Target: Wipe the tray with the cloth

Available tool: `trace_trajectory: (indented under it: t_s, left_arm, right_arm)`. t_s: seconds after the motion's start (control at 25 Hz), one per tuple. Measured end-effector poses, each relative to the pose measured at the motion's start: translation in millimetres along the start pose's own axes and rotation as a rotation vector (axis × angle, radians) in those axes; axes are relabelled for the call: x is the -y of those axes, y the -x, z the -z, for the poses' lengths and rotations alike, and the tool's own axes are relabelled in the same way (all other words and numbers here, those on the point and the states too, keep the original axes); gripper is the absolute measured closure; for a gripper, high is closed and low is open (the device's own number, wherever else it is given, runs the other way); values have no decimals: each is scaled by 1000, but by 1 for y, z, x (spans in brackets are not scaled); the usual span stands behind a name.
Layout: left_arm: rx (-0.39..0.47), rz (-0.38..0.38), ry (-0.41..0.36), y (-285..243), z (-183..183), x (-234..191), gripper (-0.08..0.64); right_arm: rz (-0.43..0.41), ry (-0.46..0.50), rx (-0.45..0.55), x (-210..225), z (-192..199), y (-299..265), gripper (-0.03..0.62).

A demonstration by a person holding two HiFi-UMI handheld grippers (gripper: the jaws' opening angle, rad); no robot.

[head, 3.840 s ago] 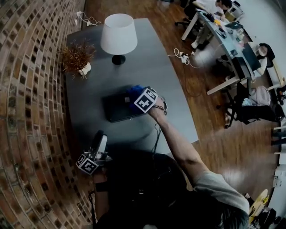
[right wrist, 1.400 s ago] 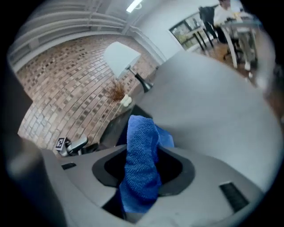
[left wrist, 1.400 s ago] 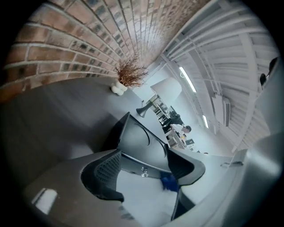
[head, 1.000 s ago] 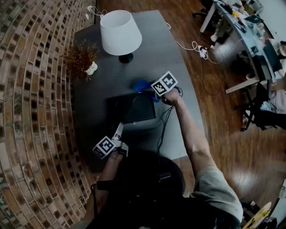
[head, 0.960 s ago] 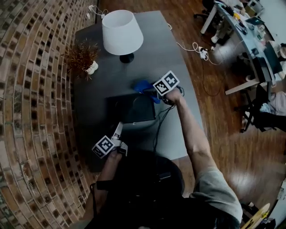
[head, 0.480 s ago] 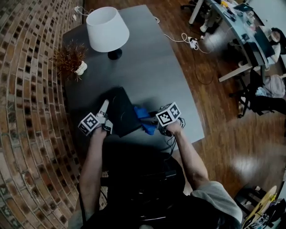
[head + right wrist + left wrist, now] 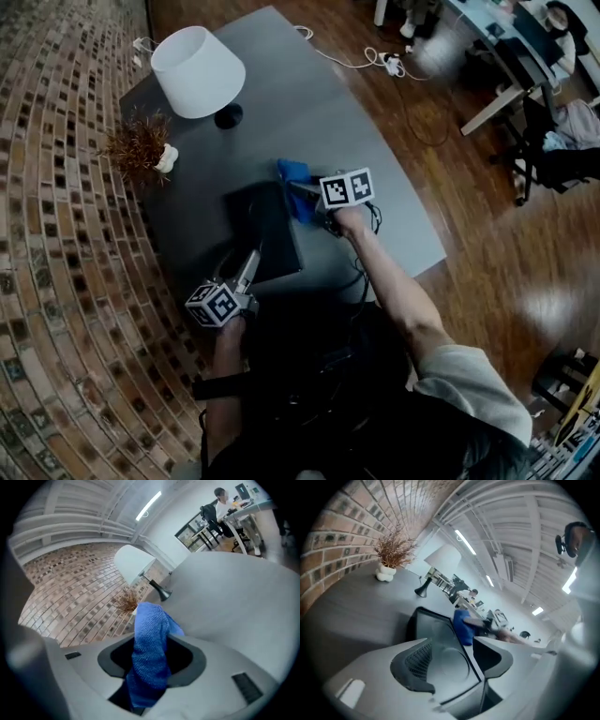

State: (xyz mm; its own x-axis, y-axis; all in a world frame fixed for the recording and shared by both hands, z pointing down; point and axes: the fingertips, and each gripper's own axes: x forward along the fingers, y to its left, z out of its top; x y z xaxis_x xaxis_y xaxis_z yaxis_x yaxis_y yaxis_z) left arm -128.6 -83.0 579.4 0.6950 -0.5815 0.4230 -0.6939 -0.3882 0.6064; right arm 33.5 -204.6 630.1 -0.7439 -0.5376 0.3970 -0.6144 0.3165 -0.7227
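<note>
Tray [image 7: 267, 230]: near edge between jaws of left claw [image 7: 250, 261], jaws just closing, clamped on rim. Right claw [image 7: 152, 656] pinched on blue cloth [image 7: 294, 176], cloth hanging at tray's far right corner. Tray dark, at middle of grey counter [image 7: 375, 159]. Beyond: white lamp [image 7: 197, 70], dried plant [image 7: 139, 148], brick wall [image 7: 56, 234].
</note>
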Motion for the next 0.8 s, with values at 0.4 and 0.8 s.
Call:
trace_trajectory:
  t_s: [0.4,0.8]
  left_arm:
    - [-125,15,-3,16,73,27,304]
    - [-98,1,62,6,70,30,304]
  right_arm:
    - [-145,69,-222,-51,90,14,416]
    - [-143,38,-299,-49,154,76,416]
